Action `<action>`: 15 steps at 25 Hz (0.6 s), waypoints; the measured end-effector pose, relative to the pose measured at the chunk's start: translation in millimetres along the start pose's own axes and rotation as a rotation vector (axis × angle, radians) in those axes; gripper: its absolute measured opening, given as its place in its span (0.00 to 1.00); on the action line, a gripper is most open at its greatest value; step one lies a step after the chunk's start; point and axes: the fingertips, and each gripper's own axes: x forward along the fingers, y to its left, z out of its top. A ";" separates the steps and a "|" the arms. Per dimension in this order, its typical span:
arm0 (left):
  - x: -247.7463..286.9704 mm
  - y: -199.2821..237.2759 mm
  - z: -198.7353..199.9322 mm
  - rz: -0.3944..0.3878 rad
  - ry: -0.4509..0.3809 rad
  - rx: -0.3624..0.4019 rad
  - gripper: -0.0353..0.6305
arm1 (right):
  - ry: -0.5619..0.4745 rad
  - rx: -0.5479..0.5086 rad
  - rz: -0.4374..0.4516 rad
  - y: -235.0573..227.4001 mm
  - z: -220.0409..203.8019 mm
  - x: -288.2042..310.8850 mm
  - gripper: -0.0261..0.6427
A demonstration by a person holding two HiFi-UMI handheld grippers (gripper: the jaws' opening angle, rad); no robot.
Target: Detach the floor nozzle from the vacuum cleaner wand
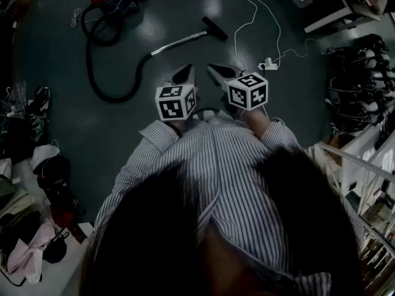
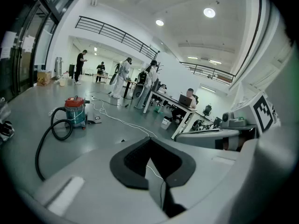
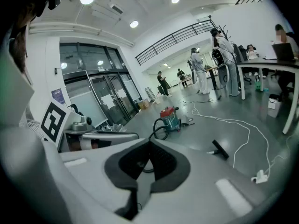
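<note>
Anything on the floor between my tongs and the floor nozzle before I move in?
Nothing visible. Bare floor separates the left tongs and right tongs from the floor nozzle; the white cable runs just right of that path, the black hose left.

Grey floor (image 1: 55, 110), seen from above. A white cable (image 1: 255, 8) loops across it to a power strip (image 1: 269, 63). Left edge: a heap of clothes and bags (image 1: 31, 245). Right edge: dark gear on a rack (image 1: 358, 85), kind unclear, beside white shelving (image 1: 364, 171). Far side of the hall: a tabletop (image 2: 163, 96) bearing a laptop (image 2: 185, 100), one seated person (image 2: 189, 93) behind it, two standing people (image 2: 124, 76) near its end, a small box (image 2: 166, 122) at its leg. Above: balcony railing (image 2: 117, 34) and round ceiling lights (image 2: 209, 13). Glass doors (image 3: 105, 97) line one wall.
</note>
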 end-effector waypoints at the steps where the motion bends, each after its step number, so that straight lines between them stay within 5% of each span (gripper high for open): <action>1: 0.4 0.1 -0.8 -0.003 0.003 -0.003 0.06 | -0.001 0.000 -0.001 -0.1 0.4 0.3 0.04; 15: -0.3 -1.6 -0.9 0.005 0.012 -0.002 0.06 | 0.004 -0.010 0.001 0.2 0.7 -2.1 0.04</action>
